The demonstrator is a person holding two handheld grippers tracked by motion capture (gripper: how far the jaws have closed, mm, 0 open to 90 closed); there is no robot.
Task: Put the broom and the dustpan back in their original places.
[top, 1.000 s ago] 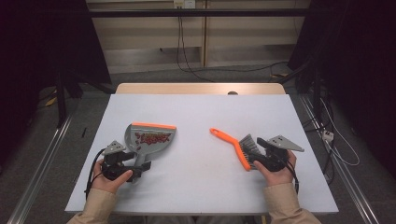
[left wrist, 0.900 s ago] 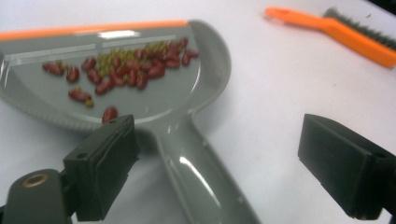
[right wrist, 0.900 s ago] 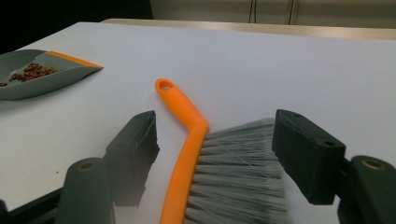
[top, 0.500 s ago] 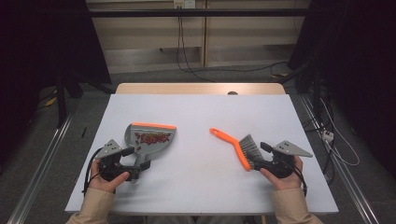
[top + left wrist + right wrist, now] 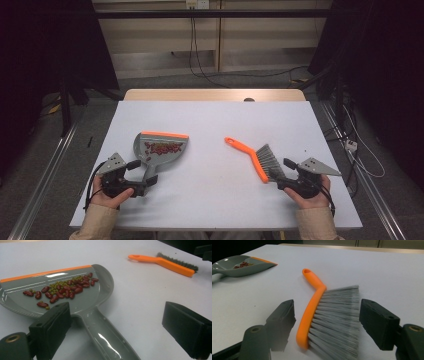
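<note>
Easing the left tongs (image 5: 143, 173) wider than a second back, at the near left corner of the worktop (image 5: 215, 125), with the grey handle of the dustpan (image 5: 160, 148) lying between the pads and nothing pressing on it: standing open, letting go rather than gripping. Leaving the dustpan flat, orange lip pointing toward the far edge, and so keeping the beans (image 5: 65, 288) and the small green bits among them pooled in the pan instead of rolling out.

Leaving the brush (image 5: 255, 159) flat right of centre, orange handle reaching toward the middle, bristles fanning toward the near right corner. Drawing the right tongs (image 5: 286, 174) back toward that corner since the earlier frame, just now opening them as well. Straddling the bristle end without pinching it, so open too. Judging both tools as set down, the sweeping likely done.

Hiding the lower end of the dustpan handle under the left tongs in the high view. Cutting off the bristle tips at the bottom of the right gripper view. Leaving the green bits unnamed, being too small to tell.
</note>
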